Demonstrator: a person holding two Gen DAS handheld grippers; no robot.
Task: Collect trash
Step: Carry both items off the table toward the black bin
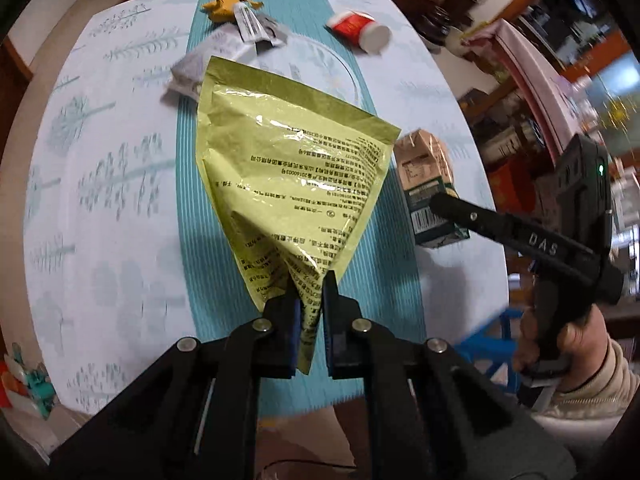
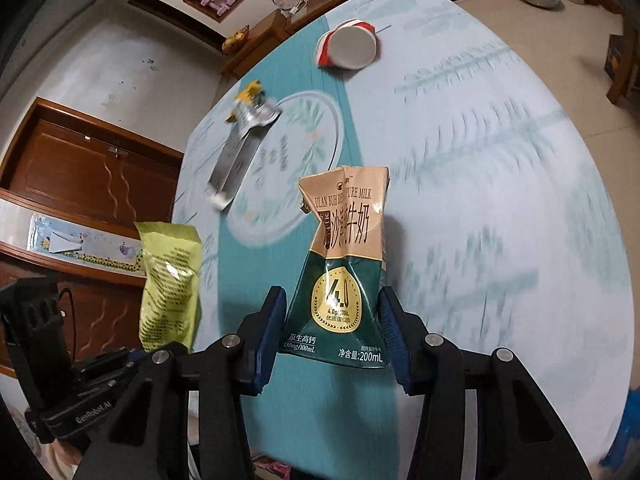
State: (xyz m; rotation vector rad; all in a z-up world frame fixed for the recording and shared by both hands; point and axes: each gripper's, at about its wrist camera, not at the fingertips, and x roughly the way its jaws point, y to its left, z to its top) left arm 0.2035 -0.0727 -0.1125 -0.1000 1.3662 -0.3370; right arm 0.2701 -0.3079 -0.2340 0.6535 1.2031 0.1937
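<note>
Left gripper [image 1: 307,288] jaws pinch yellow bag [image 1: 288,168]; right gripper [image 2: 332,320] jaws clamp milk carton [image 2: 344,264], both above table [image 2: 500,160]; cup [image 2: 348,48] far.

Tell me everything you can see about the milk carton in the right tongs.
The crumpled paper milk carton is tan on top and dark green below, with a gold "4.0" badge and "200mL" printed at its base. Its sides are dented and its top is creased. It stands roughly upright, lifted above the teal table runner, with the right tongs clamped on its lower sides by the blue pads.
</note>
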